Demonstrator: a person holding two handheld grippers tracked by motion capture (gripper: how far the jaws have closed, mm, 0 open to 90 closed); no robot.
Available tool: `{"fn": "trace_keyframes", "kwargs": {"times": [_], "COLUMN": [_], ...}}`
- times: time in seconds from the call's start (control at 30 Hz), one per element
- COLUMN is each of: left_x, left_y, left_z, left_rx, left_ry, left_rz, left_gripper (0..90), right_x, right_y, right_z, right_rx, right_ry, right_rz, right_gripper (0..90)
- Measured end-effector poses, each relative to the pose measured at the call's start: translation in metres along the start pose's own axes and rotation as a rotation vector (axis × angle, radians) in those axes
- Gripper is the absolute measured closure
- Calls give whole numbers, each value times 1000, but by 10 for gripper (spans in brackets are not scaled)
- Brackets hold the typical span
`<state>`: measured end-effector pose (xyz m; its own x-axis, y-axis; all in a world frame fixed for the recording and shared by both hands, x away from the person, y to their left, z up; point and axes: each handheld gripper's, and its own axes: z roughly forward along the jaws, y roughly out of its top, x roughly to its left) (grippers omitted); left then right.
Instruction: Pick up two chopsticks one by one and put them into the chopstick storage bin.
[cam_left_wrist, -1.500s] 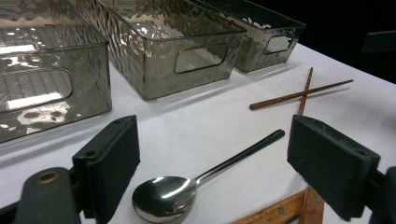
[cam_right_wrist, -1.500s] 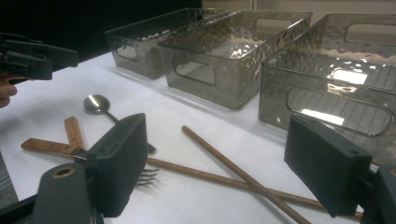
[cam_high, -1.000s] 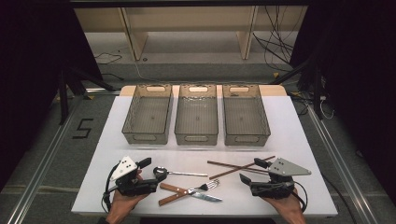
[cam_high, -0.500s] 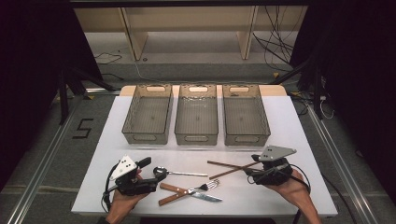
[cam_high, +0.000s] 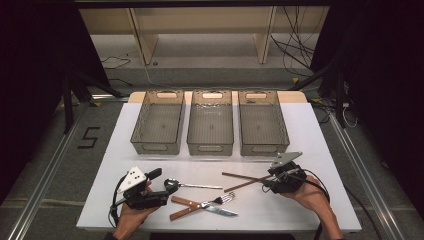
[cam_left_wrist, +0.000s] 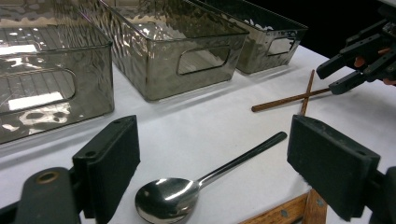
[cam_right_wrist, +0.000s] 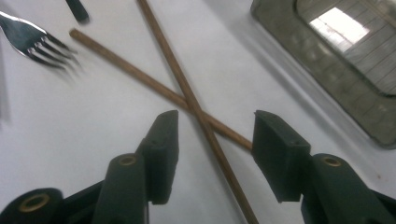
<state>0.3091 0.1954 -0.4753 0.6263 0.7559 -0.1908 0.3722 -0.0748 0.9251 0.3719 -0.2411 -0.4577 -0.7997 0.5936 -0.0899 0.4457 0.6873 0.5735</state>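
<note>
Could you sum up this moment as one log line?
right gripper: jaws just closing, astride crossed chopsticks, not gripping | left gripper: open over spoon | bins: empty

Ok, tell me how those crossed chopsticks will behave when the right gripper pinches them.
The chopsticks look thin, rigid and light, so they probably won't flex. Being slender and round, one may roll or slip from between the right gripper jaws. Since they lie crossed, lifting one could nudge the other.

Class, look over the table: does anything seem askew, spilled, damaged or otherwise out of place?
Nothing is spilled or broken. The cutlery lies loose and untidy: the two chopsticks cross each other, and the fork crosses the knife. The spoon lies alone. All three bins stand straight and empty.
</note>
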Motion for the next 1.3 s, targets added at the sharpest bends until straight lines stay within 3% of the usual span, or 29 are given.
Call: {"fn": "trace_keyframes", "kwargs": {"times": [0.47,0.57,0.73,1.07,1.3], "left_x": [0,1,0,1,1], "left_y": [0,0,0,0,0], "left_z": [0,0,0,0,0], "left_rx": [-1,-2,-2,2,1], "left_ry": [5,5,6,8,9], "left_rz": [-4,-5,-4,-2,-3], "left_gripper": [166,166,167,167,167], "right_x": [-1,2,3,3,4], "right_y": [-3,-3,-3,0,1], "right_z": [10,13,13,14,13], "right_rx": [74,96,102,122,120], "right_ry": [-1,3,15,57,38], "right_rz": [-66,-106,-129,-152,-147], "right_gripper": [637,661,712,826,852]}}
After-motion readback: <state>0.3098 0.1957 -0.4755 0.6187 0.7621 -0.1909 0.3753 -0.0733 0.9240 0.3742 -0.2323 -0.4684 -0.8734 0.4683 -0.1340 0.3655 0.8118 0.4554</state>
